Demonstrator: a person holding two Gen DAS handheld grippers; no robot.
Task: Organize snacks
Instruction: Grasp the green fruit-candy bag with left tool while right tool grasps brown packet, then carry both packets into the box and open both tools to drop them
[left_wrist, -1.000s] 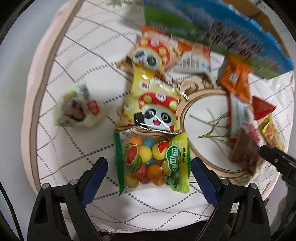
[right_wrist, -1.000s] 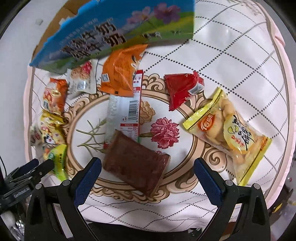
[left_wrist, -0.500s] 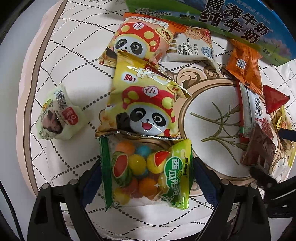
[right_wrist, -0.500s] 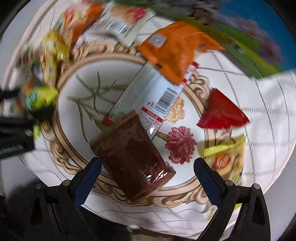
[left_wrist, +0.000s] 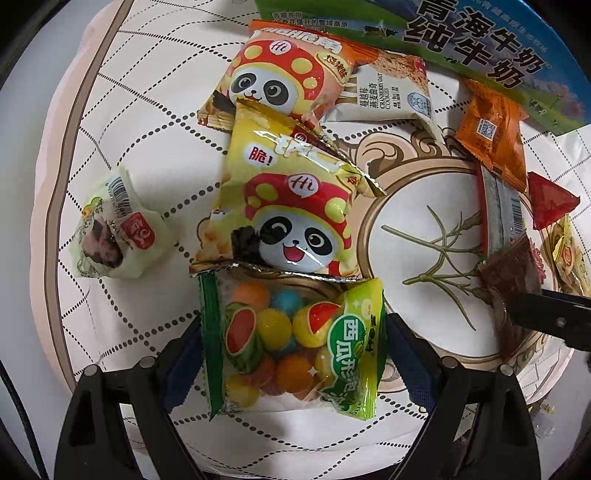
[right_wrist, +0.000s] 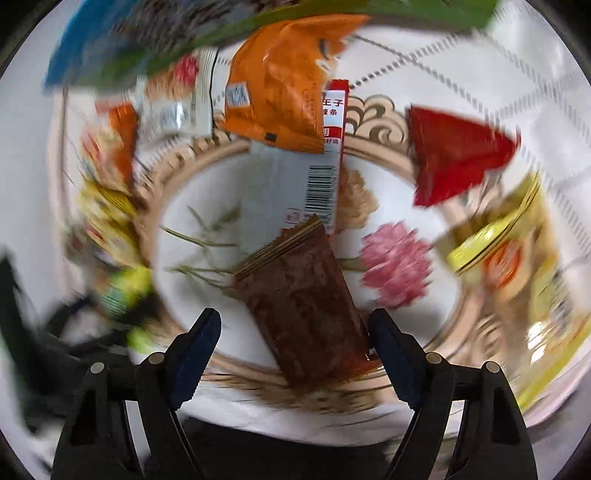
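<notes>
Snack packets lie on a round patterned tabletop (left_wrist: 122, 122). My left gripper (left_wrist: 293, 354) is open, its fingers on either side of a green bag of coloured candy balls (left_wrist: 291, 343). Beyond it lie a yellow panda bag (left_wrist: 291, 210), an orange panda bag (left_wrist: 284, 74) and a cookie pack (left_wrist: 391, 92). My right gripper (right_wrist: 295, 336) is open around the near end of a brown packet (right_wrist: 303, 306), which also shows in the left wrist view (left_wrist: 511, 273). The right wrist view is blurred.
A small green wrapped snack (left_wrist: 114, 229) lies at the left. A blue-green milk carton (left_wrist: 461, 48) lies at the back. An orange packet (right_wrist: 280, 81), a white-red packet (right_wrist: 299, 177), a red triangular packet (right_wrist: 454, 158) and a yellow bag (right_wrist: 517, 258) lie around the brown one.
My left gripper has moved forward until the candy bag sits between its fingers. My right gripper has swung and closed in on the brown packet.
</notes>
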